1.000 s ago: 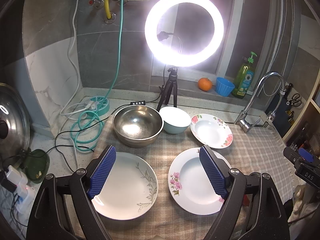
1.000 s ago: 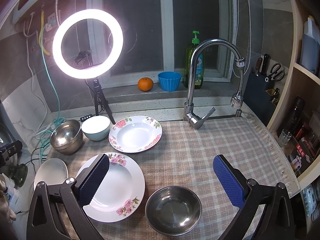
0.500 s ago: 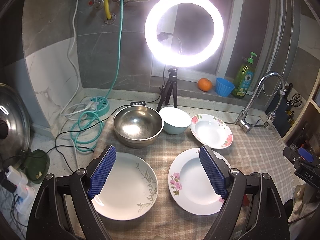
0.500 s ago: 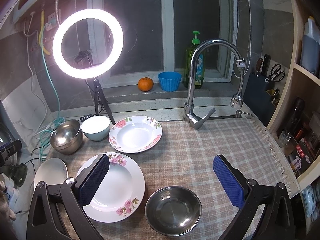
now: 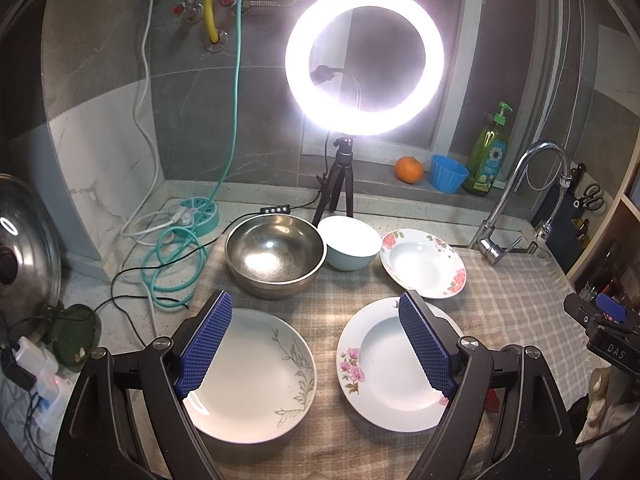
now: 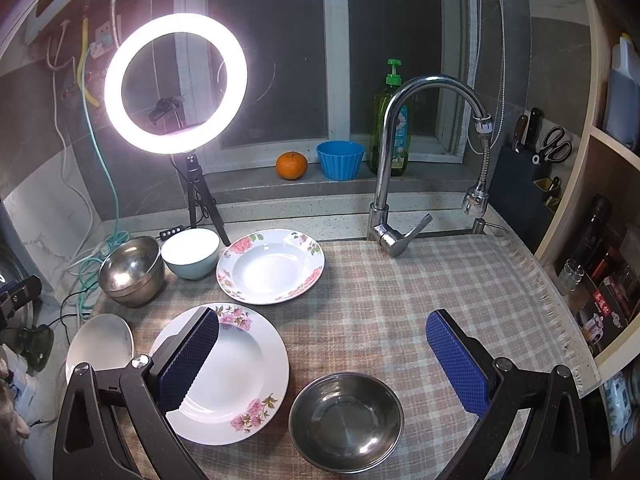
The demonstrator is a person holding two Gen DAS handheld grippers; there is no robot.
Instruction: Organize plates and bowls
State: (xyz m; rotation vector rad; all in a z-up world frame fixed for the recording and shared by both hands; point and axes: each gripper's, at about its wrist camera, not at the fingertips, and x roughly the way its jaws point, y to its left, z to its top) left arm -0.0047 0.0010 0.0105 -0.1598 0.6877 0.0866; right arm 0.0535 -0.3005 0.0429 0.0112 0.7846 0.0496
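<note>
Six dishes lie singly on the checked cloth (image 6: 400, 304) over the worktop, none stacked yet. The left gripper (image 5: 316, 344) hovers with jaws wide and empty above the leaf plate (image 5: 260, 376) and rose plate (image 5: 384, 364). The right gripper (image 6: 320, 356), equally wide and empty, hangs over the small steel bowl (image 6: 346, 422). Open cloth lies rightward, toward the fringed edge.

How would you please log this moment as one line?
phase: pre-grasp | left gripper: open, empty | right gripper: open, empty | plates, bowls: unstacked on cloth
</note>
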